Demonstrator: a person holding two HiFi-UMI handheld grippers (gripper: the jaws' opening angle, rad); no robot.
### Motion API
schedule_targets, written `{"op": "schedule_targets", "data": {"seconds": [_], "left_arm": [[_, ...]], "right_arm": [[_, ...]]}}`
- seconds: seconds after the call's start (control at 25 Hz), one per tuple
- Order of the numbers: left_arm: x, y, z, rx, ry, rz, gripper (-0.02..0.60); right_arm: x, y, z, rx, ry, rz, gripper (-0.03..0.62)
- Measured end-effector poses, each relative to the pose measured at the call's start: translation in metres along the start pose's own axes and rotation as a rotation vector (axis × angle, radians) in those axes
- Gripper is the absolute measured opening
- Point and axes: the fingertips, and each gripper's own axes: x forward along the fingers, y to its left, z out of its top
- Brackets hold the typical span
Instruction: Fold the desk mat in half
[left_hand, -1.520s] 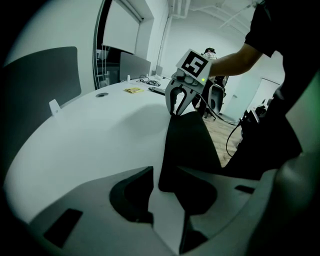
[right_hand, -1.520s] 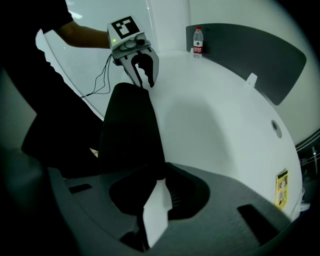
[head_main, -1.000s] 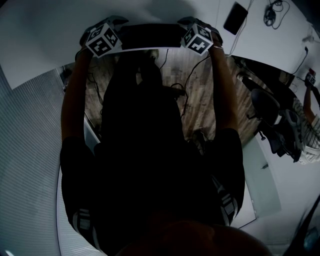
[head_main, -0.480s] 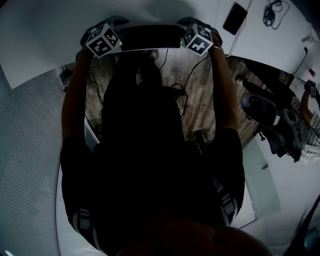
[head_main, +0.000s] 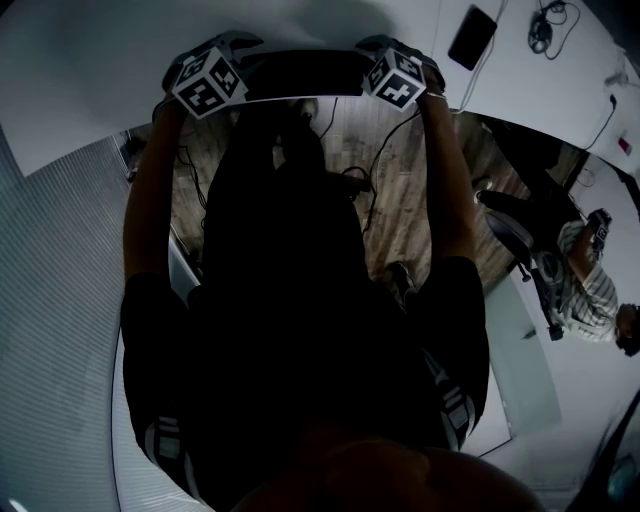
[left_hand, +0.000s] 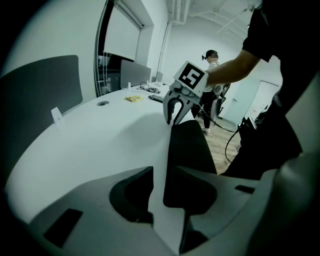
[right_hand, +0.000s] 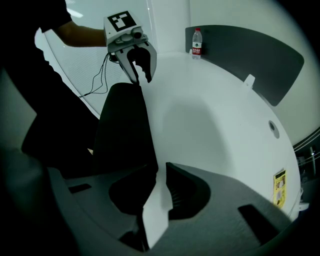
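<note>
I pinch the desk mat's (left_hand: 187, 145) near edge in my left gripper (left_hand: 159, 185) and right gripper (right_hand: 159, 192), one toward each end, holding it raised off the white desk (left_hand: 100, 135) so it should fold over evenly.

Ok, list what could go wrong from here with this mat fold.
1. The left hand-held gripper and right hand-held gripper each pinch only a thin strip of the desk mat at its lifted edge, so it could slip out mid-fold.
2. The span between them hangs unsupported, so it may sag and crease off-centre.
3. On the smooth table the mat might slide rather than fold.
</note>
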Motion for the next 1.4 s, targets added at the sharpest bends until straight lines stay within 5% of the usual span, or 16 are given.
{"op": "schedule_targets", "data": {"seconds": [0.52, 0.76, 1.04, 1.4], "left_arm": [[0.020, -0.040, 0.008, 0.112, 0.045, -0.083, 0.115], [0.029, -0.037, 0.002, 0.092, 0.052, -0.077, 0.115], [0.030, -0.033, 0.006, 0.086, 0.048, -0.068, 0.115], [0.029, -0.030, 0.004, 0.056, 0.034, -0.057, 0.115]], "right_arm": [[0.001, -0.004, -0.002, 0.002, 0.004, -0.001, 0.054], [-0.018, -0.002, 0.009, 0.000, -0.039, -0.028, 0.054], [-0.048, 0.052, 0.055, -0.085, -0.137, 0.054, 0.046], [-0.019, 0.103, 0.068, -0.178, -0.103, 0.100, 0.046]]}}
